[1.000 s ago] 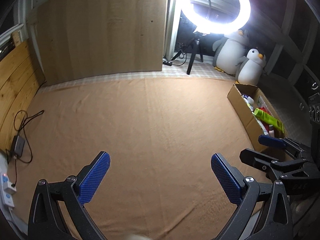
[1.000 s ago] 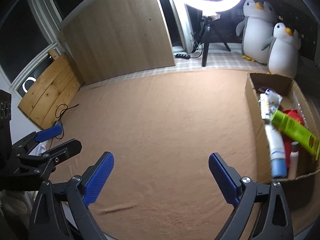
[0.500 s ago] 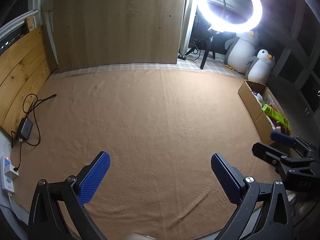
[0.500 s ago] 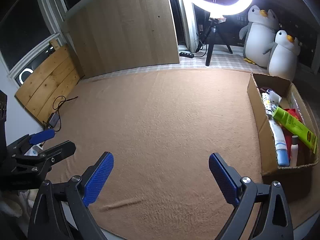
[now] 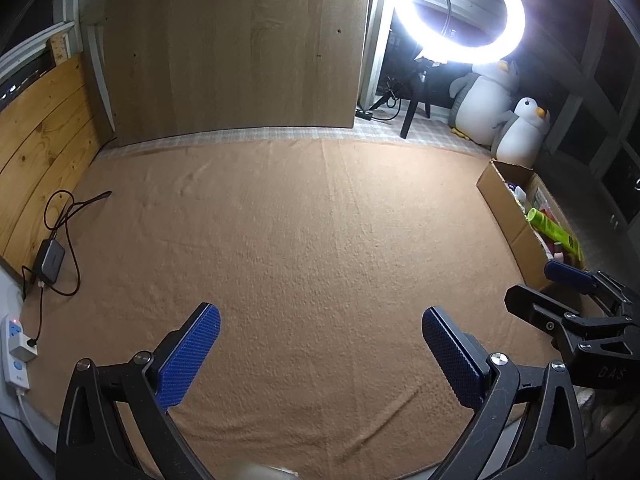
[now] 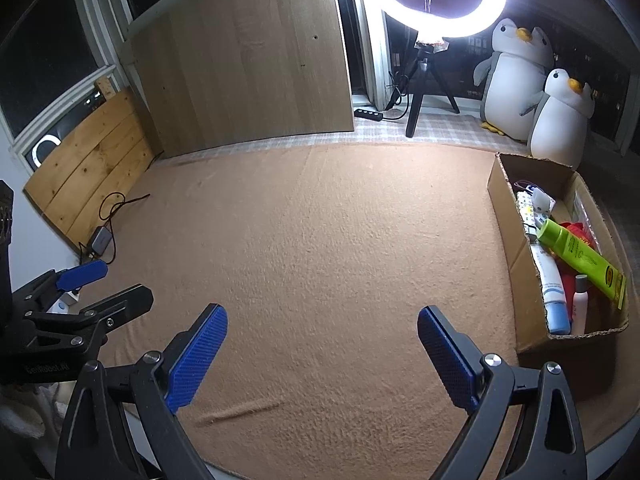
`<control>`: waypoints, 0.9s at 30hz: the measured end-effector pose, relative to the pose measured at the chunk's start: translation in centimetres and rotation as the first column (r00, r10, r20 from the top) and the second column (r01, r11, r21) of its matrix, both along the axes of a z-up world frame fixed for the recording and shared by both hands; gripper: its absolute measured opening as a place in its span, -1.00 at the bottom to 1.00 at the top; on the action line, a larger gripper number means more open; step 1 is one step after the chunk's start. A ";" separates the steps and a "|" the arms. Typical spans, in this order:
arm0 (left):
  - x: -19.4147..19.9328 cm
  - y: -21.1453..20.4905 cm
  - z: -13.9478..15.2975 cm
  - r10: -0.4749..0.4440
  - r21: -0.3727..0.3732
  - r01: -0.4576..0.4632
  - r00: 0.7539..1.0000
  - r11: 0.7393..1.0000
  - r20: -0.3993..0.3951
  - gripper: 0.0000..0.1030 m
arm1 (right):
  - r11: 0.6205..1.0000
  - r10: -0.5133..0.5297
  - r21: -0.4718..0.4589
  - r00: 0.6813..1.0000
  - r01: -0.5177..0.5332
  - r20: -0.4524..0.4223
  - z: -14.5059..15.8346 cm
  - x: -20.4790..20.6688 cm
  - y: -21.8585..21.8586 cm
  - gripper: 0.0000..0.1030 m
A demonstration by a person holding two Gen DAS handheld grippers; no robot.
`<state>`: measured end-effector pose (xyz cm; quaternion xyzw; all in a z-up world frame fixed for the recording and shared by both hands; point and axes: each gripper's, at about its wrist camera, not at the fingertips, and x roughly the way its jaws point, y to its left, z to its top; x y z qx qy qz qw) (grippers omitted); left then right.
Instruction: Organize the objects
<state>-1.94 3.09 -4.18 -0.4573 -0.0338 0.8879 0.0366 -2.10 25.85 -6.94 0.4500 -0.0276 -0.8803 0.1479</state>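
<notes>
A cardboard box (image 6: 516, 264) stands at the right edge of the tan cloth (image 6: 320, 240). Inside it lie a green tube (image 6: 580, 258), a white and blue bottle (image 6: 554, 292), a small white bottle (image 6: 580, 300) and a red item. The same box (image 5: 508, 216) shows at the right in the left wrist view. My left gripper (image 5: 320, 354) is open over bare cloth, nothing between its blue pads. My right gripper (image 6: 322, 354) is open too, left of the box and holding nothing. Each gripper shows at the edge of the other's view.
A bright ring light on a tripod (image 6: 424, 80) and two plush penguins (image 6: 532, 92) stand at the back. A wooden panel (image 6: 248, 68) leans behind the cloth. At the left lie a cable, an adapter (image 5: 50, 258) and a power strip (image 5: 16, 356).
Both grippers have pulled back and risen, so more of the cloth and room shows. They stayed open throughout. The box contents have not moved.
</notes>
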 end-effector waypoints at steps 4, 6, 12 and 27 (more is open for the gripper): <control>-0.1 0.3 -0.2 -0.007 0.006 0.007 1.000 1.000 0.009 0.99 | 1.000 -0.001 -0.002 1.000 0.002 0.010 -0.2 -0.2 -0.1 0.83; -0.2 0.3 -0.3 -0.010 0.005 0.010 1.000 1.000 0.013 0.99 | 1.000 -0.006 -0.003 1.000 0.006 0.011 -0.3 -0.2 -0.1 0.83; 0.0 0.2 -0.7 0.004 0.011 -0.004 1.000 1.000 0.016 0.99 | 1.000 -0.016 -0.007 1.000 0.016 0.016 -0.5 -0.3 0.0 0.83; 0.0 -0.2 -1.1 0.011 0.013 -0.011 1.000 1.000 0.026 0.99 | 1.000 -0.023 -0.006 0.999 0.023 0.026 -0.9 -0.3 -0.2 0.83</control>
